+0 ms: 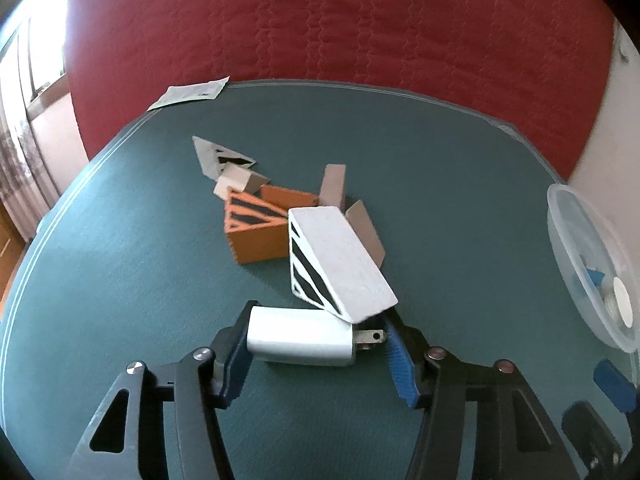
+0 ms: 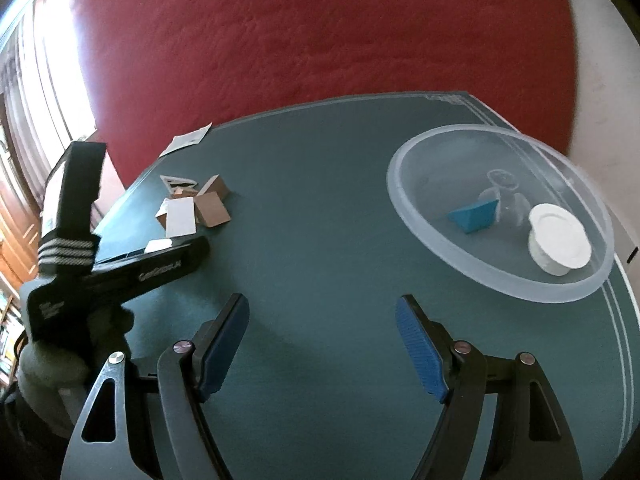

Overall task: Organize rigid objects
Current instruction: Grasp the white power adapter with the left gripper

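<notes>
A white wall charger (image 1: pixel 300 336) lies on its side on the green table, prongs pointing right. My left gripper (image 1: pixel 319 320) is shut on it end to end: the left pad is on its body and the right pad meets the prong tips. A white wedge block with black stripes (image 1: pixel 340 260) leans over the charger's right end. An orange striped block (image 1: pixel 256 236) stands just behind. My right gripper (image 2: pixel 321 298) hovers open over bare table with nothing between its pads. A clear plastic bowl (image 2: pixel 420 216) sits to its upper right, holding a blue wedge (image 2: pixel 474 218) and a white cap (image 2: pixel 558 240).
Several brown and grey blocks (image 1: pixel 334 186) lie in a heap behind the orange one. A paper slip (image 1: pixel 192 92) lies at the table's far edge. A red quilted surface (image 1: pixel 340 20) rises beyond the table. The bowl (image 1: pixel 568 240) is at the right edge of the left wrist view.
</notes>
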Demonstrator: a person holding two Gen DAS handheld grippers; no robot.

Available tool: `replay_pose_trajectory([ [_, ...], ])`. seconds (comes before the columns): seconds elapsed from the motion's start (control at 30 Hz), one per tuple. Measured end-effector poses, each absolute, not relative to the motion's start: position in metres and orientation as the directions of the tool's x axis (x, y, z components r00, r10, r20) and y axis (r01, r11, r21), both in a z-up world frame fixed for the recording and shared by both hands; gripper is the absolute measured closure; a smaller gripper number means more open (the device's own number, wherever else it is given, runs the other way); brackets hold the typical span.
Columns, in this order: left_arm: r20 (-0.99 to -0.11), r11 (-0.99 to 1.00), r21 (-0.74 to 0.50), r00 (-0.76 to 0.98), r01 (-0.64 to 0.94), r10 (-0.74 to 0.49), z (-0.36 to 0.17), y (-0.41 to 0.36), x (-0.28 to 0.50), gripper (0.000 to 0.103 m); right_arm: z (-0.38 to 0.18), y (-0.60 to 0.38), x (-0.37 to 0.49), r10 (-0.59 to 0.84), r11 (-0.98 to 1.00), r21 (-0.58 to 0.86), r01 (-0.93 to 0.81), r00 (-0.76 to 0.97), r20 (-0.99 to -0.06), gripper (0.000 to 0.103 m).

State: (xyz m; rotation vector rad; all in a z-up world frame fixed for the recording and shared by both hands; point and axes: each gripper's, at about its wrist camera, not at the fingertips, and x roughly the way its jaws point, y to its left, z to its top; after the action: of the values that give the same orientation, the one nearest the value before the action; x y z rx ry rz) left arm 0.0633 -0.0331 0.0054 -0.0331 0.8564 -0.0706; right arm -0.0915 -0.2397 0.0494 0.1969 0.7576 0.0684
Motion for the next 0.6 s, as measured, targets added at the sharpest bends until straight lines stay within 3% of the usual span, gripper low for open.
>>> replay_pose_trajectory([
  [0.6,-0.737,0.995,-0.078,0.669,0.057,-0.096,0.010,0.023,0.018,0.042,0.050,-0.180,-0.057,0.251,0.964,0.245,-0.105,0.659,-0.709,0.026],
])
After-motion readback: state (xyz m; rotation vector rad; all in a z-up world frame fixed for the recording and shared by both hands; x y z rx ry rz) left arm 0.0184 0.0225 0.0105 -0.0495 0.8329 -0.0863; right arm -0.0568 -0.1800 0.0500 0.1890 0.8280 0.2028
